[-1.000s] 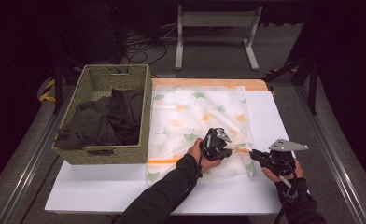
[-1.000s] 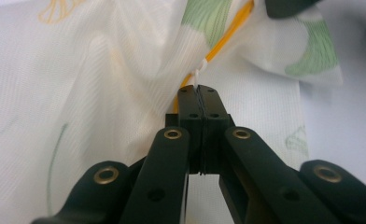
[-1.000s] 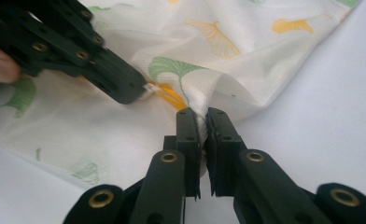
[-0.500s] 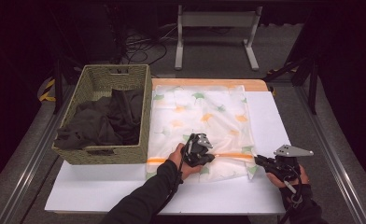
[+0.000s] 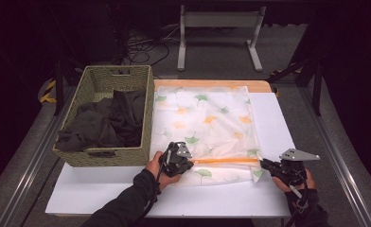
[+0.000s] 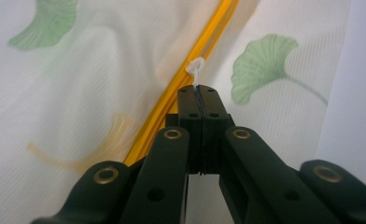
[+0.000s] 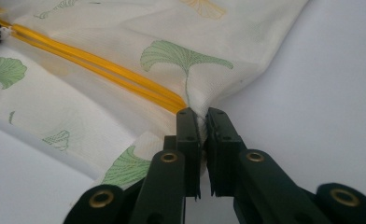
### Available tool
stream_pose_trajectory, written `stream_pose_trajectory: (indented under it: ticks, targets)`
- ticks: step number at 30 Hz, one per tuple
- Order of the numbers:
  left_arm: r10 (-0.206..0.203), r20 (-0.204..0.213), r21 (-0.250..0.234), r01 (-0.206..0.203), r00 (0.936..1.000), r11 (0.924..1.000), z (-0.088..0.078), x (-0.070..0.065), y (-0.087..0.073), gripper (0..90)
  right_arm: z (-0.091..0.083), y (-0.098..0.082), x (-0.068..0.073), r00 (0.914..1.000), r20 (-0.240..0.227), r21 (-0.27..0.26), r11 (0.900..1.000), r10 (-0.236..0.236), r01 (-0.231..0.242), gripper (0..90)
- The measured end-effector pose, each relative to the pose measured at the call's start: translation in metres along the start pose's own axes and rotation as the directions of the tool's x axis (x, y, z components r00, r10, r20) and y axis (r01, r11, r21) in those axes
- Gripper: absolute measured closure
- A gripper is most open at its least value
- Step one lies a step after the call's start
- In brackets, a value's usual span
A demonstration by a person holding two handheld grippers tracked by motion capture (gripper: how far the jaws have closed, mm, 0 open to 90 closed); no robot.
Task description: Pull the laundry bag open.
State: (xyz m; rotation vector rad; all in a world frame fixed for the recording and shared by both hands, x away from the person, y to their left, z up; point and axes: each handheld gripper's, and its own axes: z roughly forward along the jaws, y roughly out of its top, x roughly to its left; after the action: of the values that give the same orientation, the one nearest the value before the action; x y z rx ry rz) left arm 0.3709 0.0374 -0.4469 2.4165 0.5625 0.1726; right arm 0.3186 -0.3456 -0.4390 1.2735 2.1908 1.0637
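The white mesh laundry bag printed with green and orange ginkgo leaves (image 5: 207, 127) lies flat on the white table top (image 5: 103, 189), just beside the woven wicker basket of dark clothes (image 5: 105, 118) at its 9 o'clock. Its orange zipper (image 5: 226, 161) runs as a long straight line across the bag's near edge, from 9 o'clock to 3 o'clock in the high view.

The left gripper (image 5: 176, 160) sits at the zipper's 9 o'clock end. Its jaws are pressed fully together on the small white zipper pull (image 6: 196, 70), which sticks out just past the tips in the left gripper view, with the orange track (image 6: 190, 74) running away toward 12 o'clock. The right gripper (image 5: 269, 166) is at the zipper's 3 o'clock end, jaws pinched tight on the bag's mesh corner (image 7: 200, 112) where the track ends, anchoring it.

So the slide runs along the zipper's axis, and the left hand is the one on the pull; the right hand is well apart at the opposite end. Any further travel looks short, since the pull is already close to the bag's 9 o'clock edge.

Compared with a second ago, the left gripper has travelled from near the right gripper toward 9 o'clock along the track, while the right gripper has kept its place at the corner.
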Motion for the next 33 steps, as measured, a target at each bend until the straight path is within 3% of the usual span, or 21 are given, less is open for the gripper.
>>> stream_pose_trajectory:
  ticks: [5, 9, 12, 15, 21, 26, 27, 33]
  targets:
    - [-0.003, -0.051, 0.004, 0.003, 0.9987, 1.0, -0.019, 0.005, -0.018, 90.0, 0.0, -0.001, 0.001, 1.0, 0.005, 0.006, 1.0, -0.004, 0.004, 84.9]
    - [-0.036, -0.071, -0.008, 0.036, 0.9968, 0.9993, -0.029, 0.009, -0.033, 90.0, -0.001, -0.001, 0.002, 1.0, 0.005, 0.007, 1.0, -0.004, 0.004, 84.9]
    - [-0.093, -0.074, -0.044, 0.09, 0.9929, 0.995, -0.038, 0.014, -0.048, 90.0, -0.002, -0.001, 0.002, 1.0, 0.005, 0.007, 1.0, -0.003, 0.003, 84.9]
    - [-0.091, -0.097, -0.041, 0.088, 0.991, 0.9953, -0.045, 0.013, -0.058, 90.0, -0.002, -0.002, 0.002, 1.0, 0.006, 0.008, 1.0, -0.001, 0.001, 84.9]
    - [-0.134, -0.11, -0.059, 0.129, 0.9848, 0.99, -0.059, 0.017, -0.077, 90.0, -0.004, -0.003, 0.002, 1.0, 0.007, 0.01, 1.0, 0.003, -0.003, 84.9]
    - [-0.14, -0.142, -0.052, 0.134, 0.9798, 0.9896, -0.064, 0.02, -0.088, 90.0, -0.004, -0.003, 0.003, 1.0, 0.009, 0.007, 1.0, 0.0, -0.001, 84.8]
    - [-0.149, -0.157, -0.06, 0.141, 0.9762, 0.9881, -0.066, 0.021, -0.09, 90.0, -0.004, -0.003, 0.003, 1.0, 0.009, 0.007, 1.0, 0.001, -0.001, 84.9]
    - [-0.167, -0.174, -0.076, 0.155, 0.9706, 0.9849, -0.074, 0.024, -0.096, 90.0, -0.006, -0.004, 0.006, 0.9999, 0.013, 0.011, 1.0, -0.004, 0.004, 84.9]
